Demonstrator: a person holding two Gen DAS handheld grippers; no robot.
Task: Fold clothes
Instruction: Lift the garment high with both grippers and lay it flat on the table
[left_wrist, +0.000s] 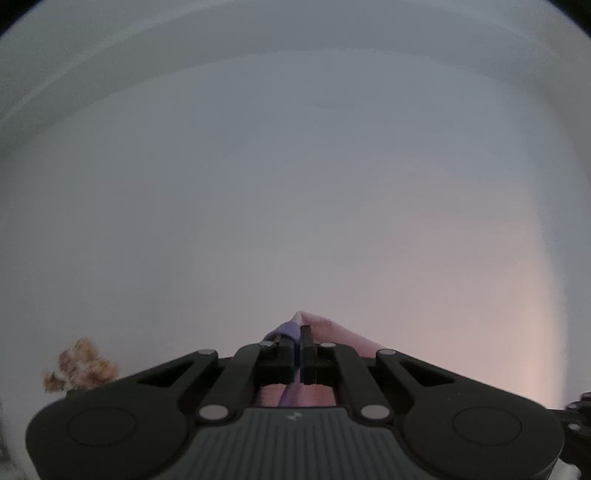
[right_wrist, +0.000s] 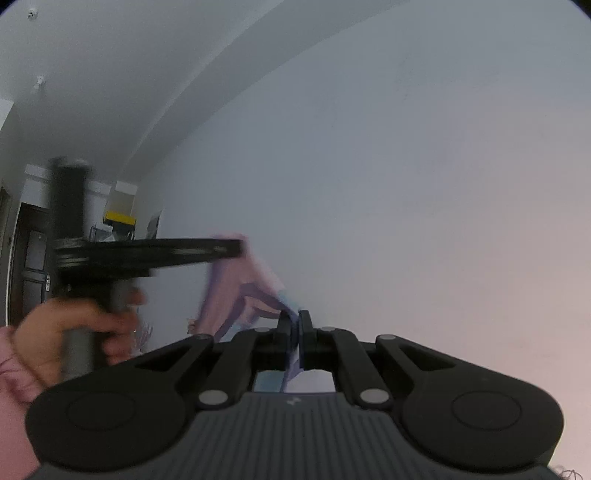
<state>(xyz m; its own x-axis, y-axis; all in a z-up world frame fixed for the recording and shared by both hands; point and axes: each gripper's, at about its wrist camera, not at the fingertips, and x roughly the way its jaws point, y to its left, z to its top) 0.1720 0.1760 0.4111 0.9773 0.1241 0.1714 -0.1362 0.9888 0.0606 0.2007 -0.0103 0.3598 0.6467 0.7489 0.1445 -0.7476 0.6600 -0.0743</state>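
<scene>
Here the left gripper (left_wrist: 298, 334) is pinching a pink and purple garment (left_wrist: 332, 330), jaws pressed together on its edge. The right gripper (right_wrist: 295, 321) is likewise clamping the cloth, which is stretching leftward and up between both. Farther left, a hand (right_wrist: 66, 332) is gripping the other tool's handle, before a pale wall (right_wrist: 406, 184).

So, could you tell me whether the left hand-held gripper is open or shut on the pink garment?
Shut on it: the left hand-held gripper has its jaws pressed together with the pink garment pinched between them.
</scene>
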